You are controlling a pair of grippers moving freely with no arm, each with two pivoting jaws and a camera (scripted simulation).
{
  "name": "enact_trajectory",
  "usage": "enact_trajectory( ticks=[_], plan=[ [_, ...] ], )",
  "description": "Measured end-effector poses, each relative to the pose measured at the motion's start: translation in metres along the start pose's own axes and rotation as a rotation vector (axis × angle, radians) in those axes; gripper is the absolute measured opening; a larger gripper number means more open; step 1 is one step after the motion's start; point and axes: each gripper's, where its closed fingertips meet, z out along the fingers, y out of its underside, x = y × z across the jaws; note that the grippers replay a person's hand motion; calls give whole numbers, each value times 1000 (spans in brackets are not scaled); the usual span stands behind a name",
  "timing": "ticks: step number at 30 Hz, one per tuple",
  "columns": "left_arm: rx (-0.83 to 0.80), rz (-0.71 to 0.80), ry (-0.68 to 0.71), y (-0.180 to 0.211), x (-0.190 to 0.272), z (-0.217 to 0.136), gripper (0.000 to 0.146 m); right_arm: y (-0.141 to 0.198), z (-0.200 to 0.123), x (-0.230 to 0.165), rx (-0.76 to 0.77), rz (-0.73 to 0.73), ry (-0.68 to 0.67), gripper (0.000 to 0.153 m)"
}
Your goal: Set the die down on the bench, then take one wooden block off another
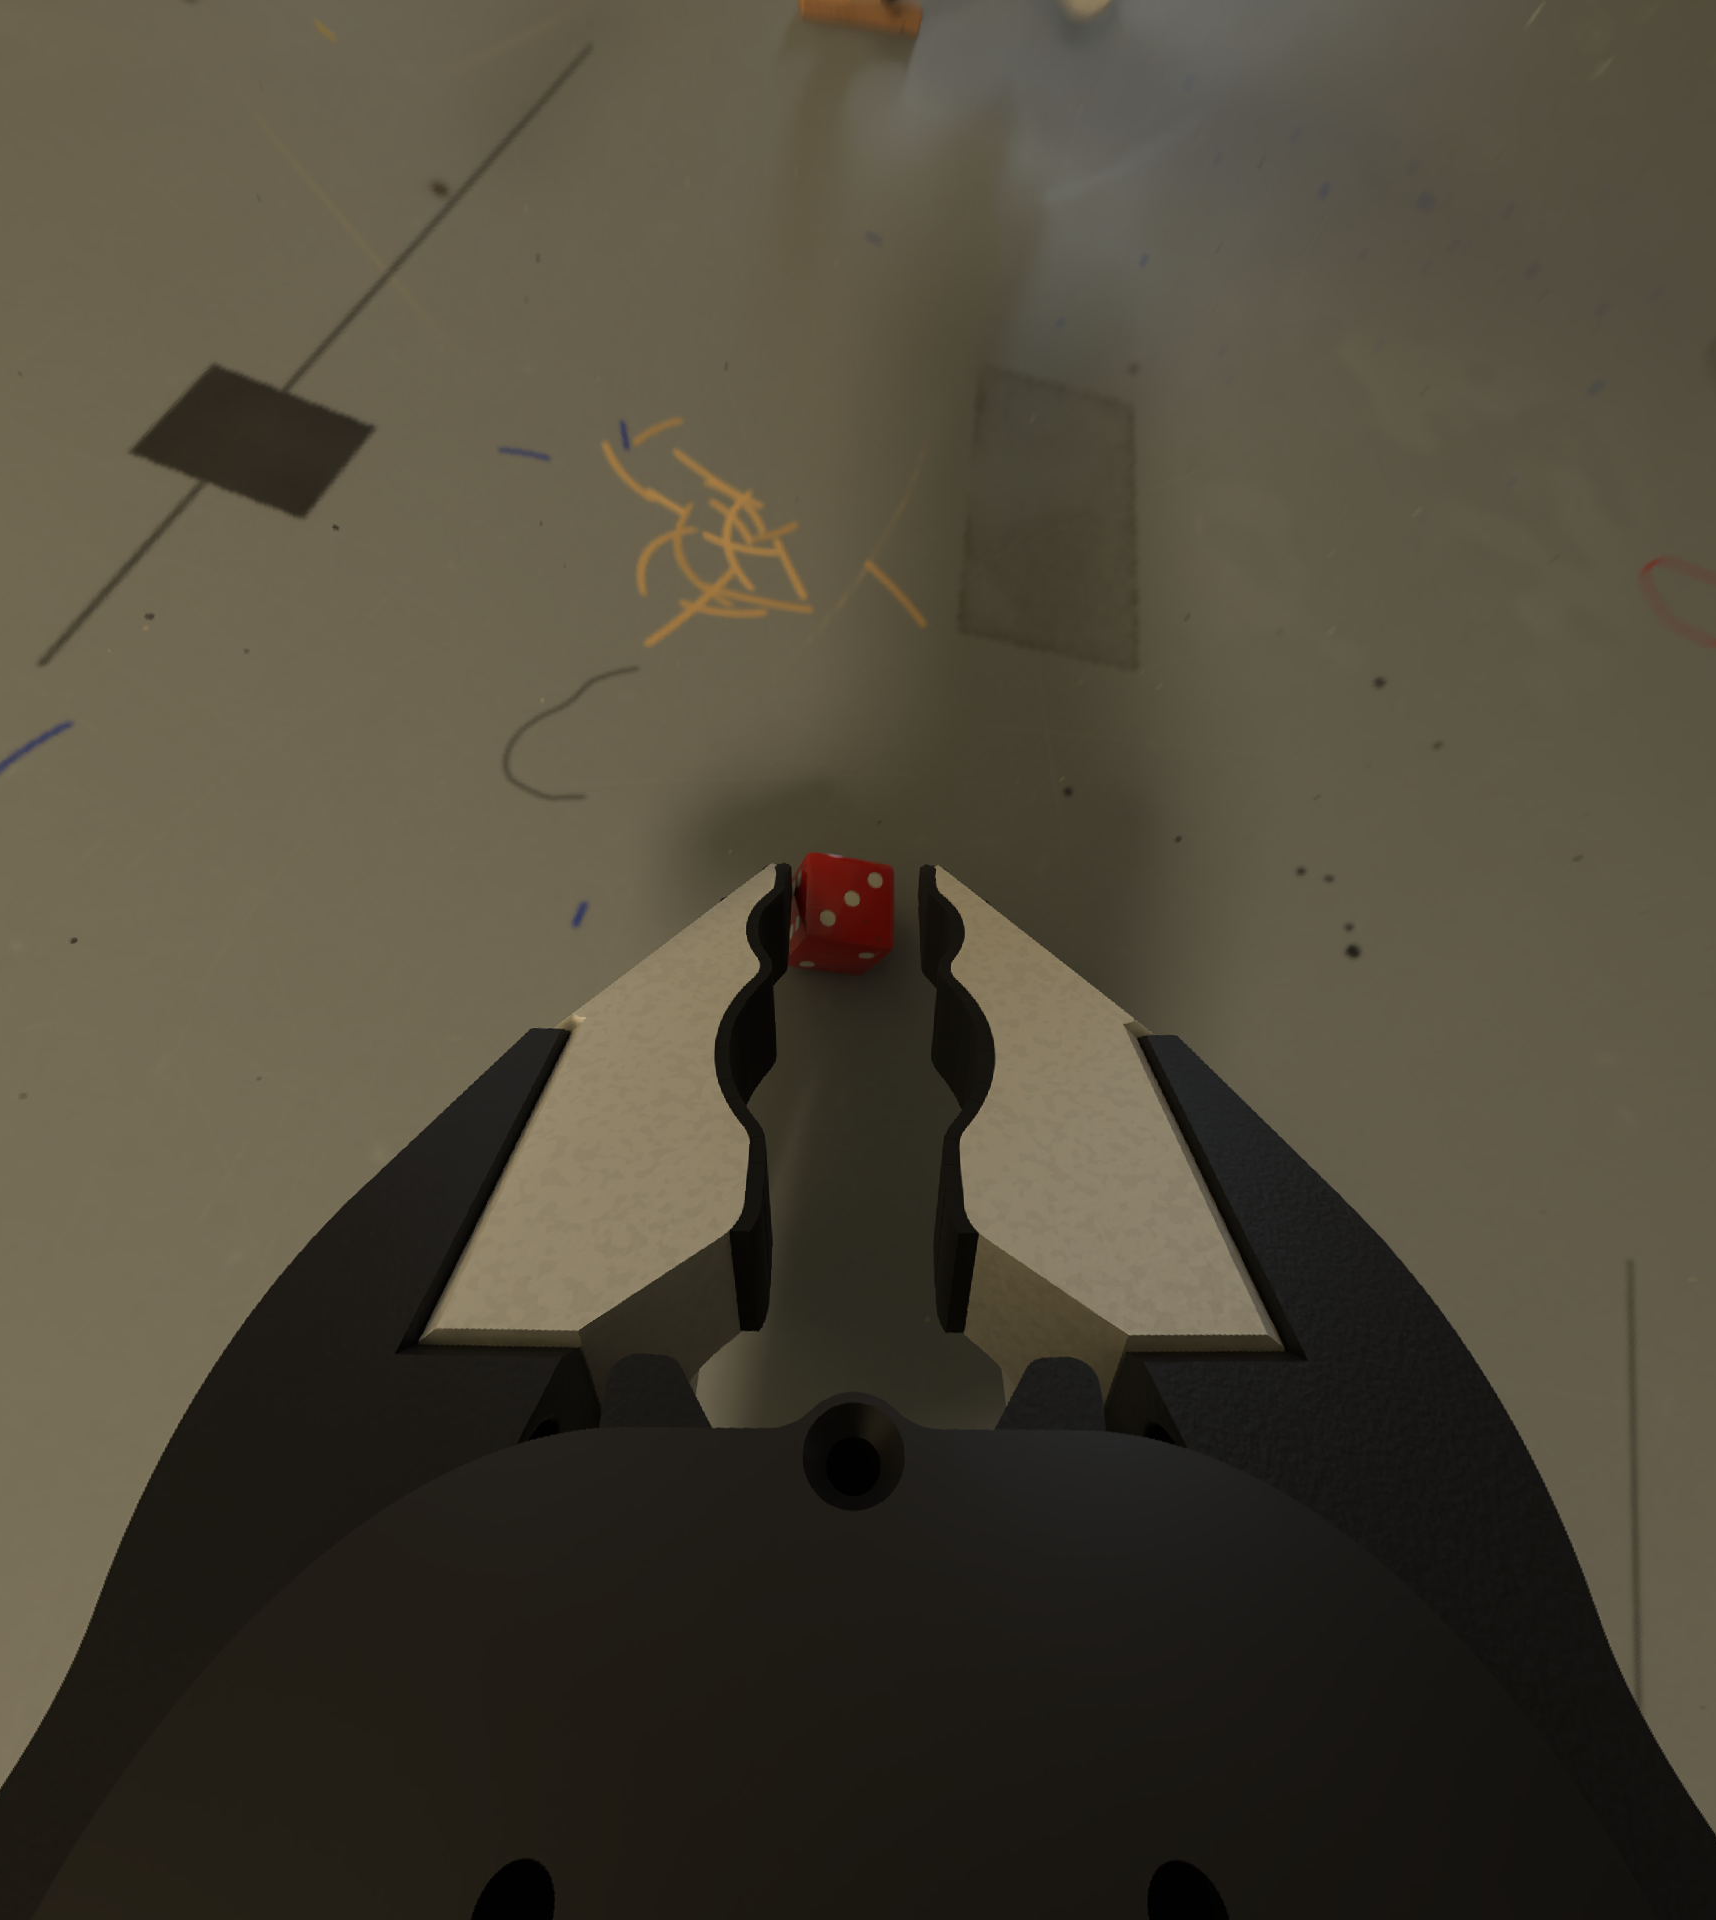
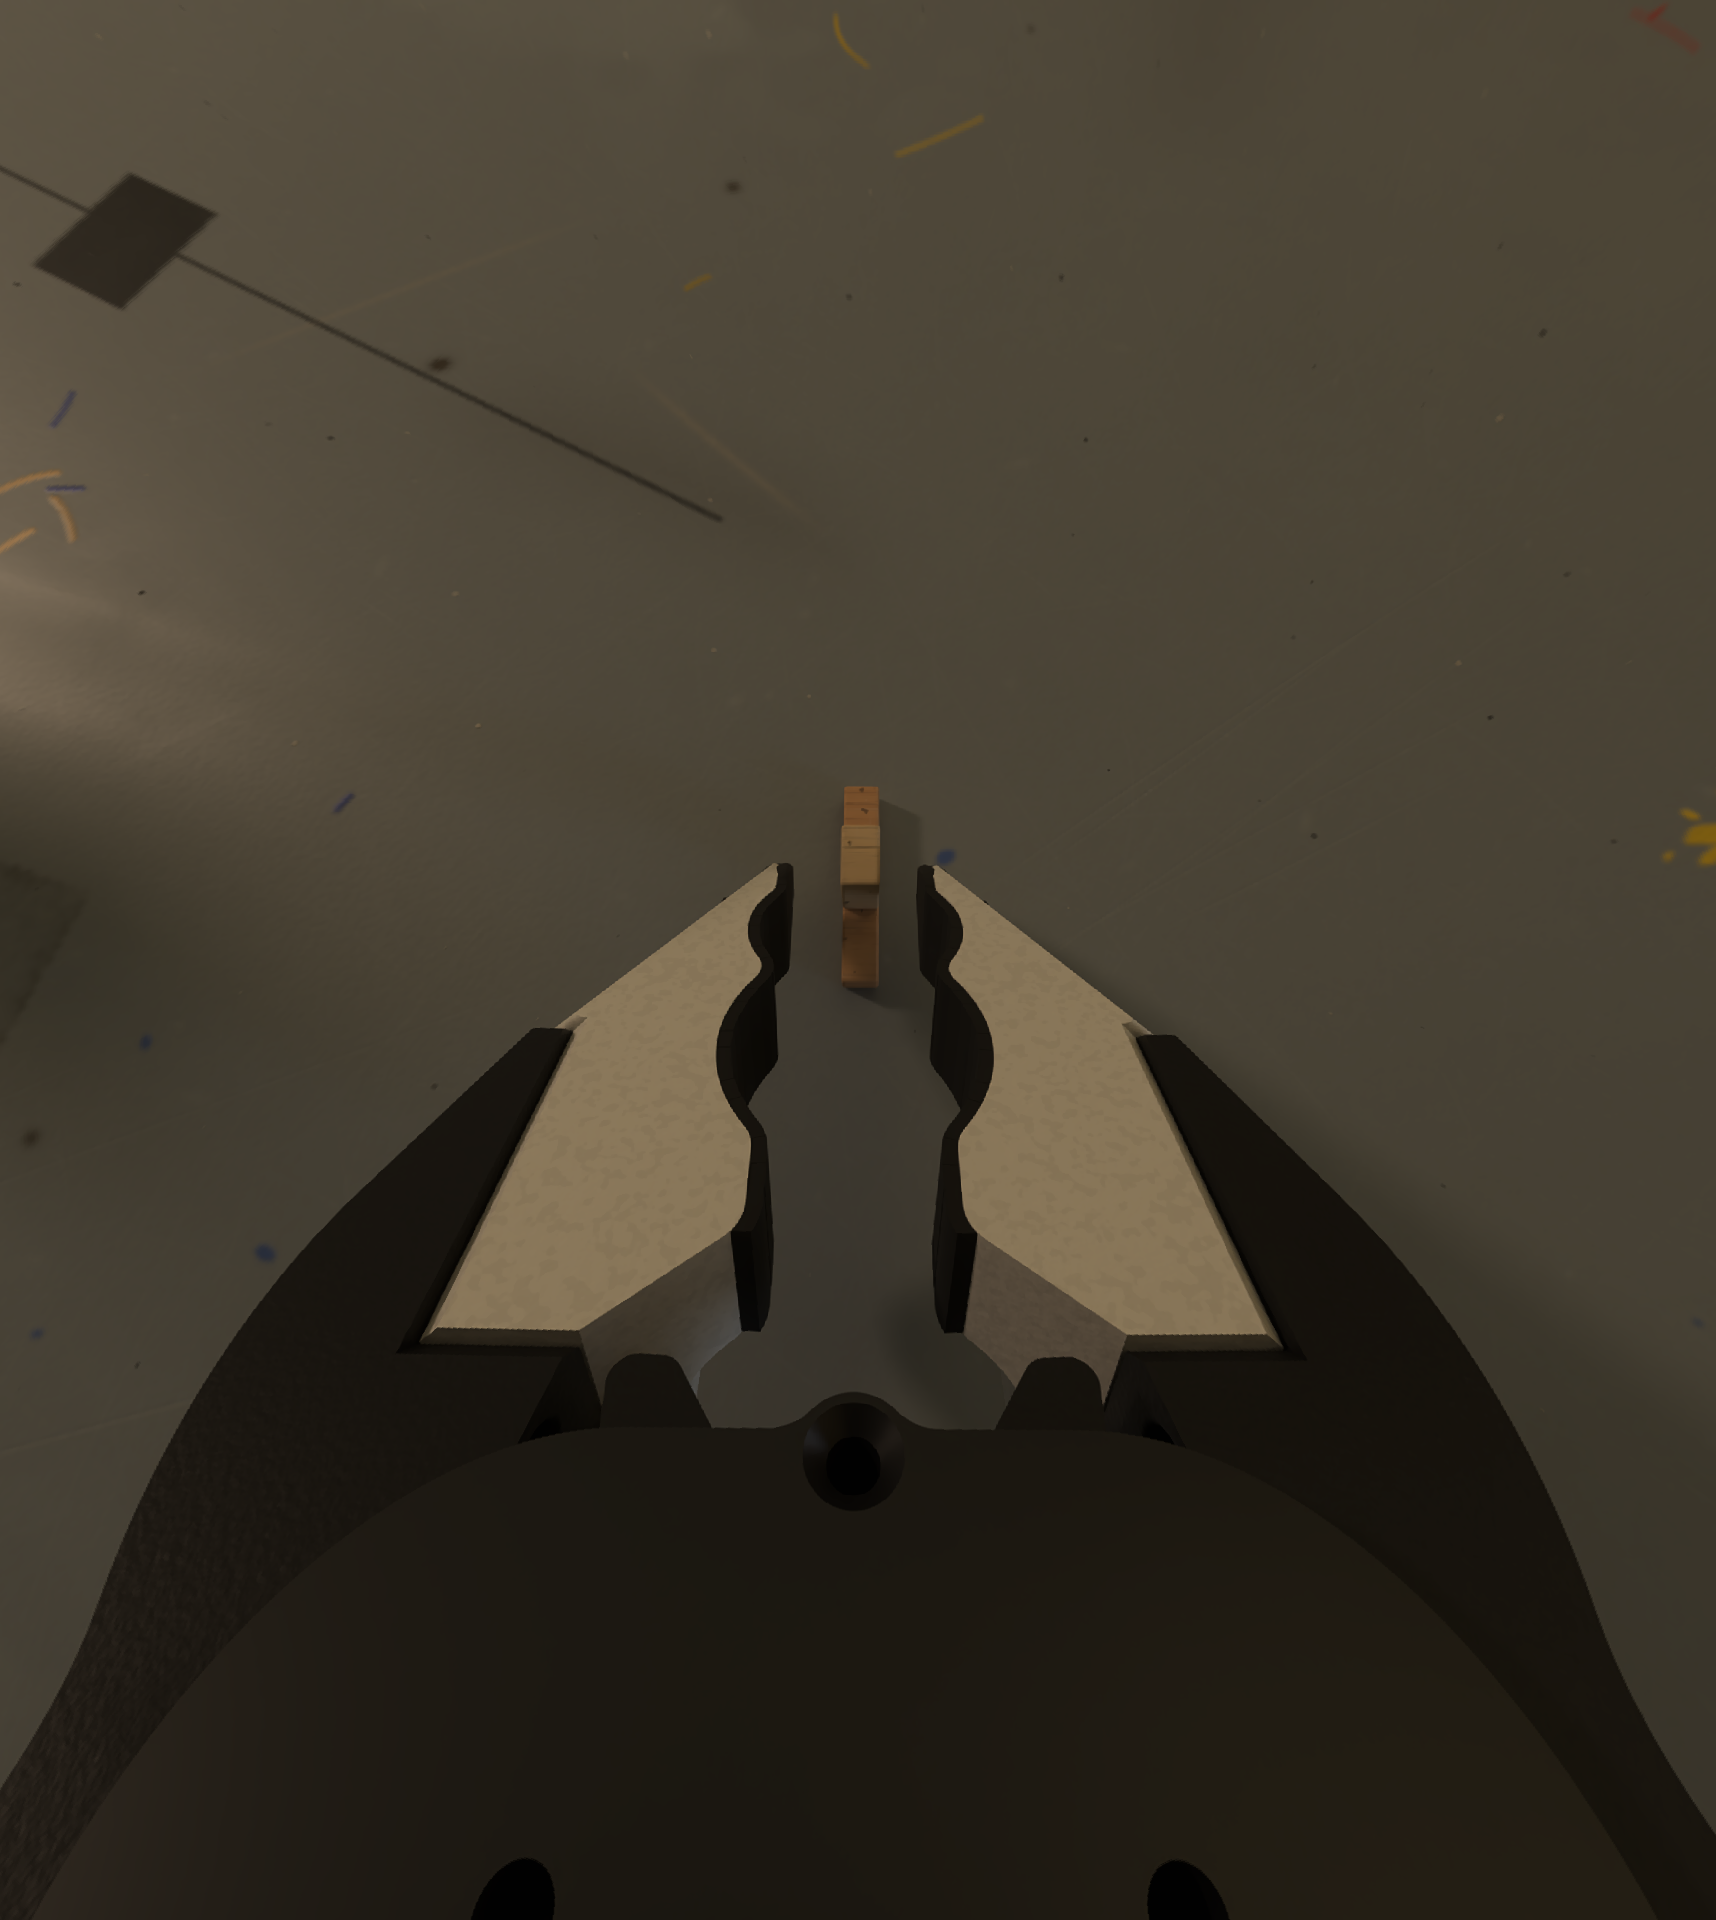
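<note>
Hovering over the table [image 1: 210,935], the left hand-held gripper [image 1: 855,883] stands spread, the red die [image 1: 843,914] between its tips, close against the left finger with a gap to the right one. Right hand-held gripper [image 2: 855,883] also spread, pinching nothing; stacked wooden blocks [image 2: 860,883] sit on the table past its tips.

The left side of the die [image 1: 841,914] hides behind the left hand-held gripper [image 1: 854,914] fingertip; whether the two touch cannot be told. Far beyond the die, an orange-brown thing [image 1: 859,10] and a pale one [image 1: 1082,6] are cut off by the top edge. The wooden blocks [image 2: 860,883] are too small to count (their joints blur together).
</note>
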Motion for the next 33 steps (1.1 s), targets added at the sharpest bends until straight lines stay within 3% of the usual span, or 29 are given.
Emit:
enact_trajectory(
  ticks=[5,12,18,23,33],
  plan=[
    [106,-5,31,-13,6,-7,25,-2,10,0,-18,50,-31,18],
    [122,35,8,-16,6,-8,24,-1,13,2,-20,42,-21,11],
    [125,28,3,-17,4,-9,24,3,7,-4,-46,24,-64,10],
    [129,29,1,-17,5,-10,24,-2,1,-6,-14,67,-98,20],
    [127,25,2,-17,4,-9,24,1,9,2,-23,80,-54,14]
  ],
)
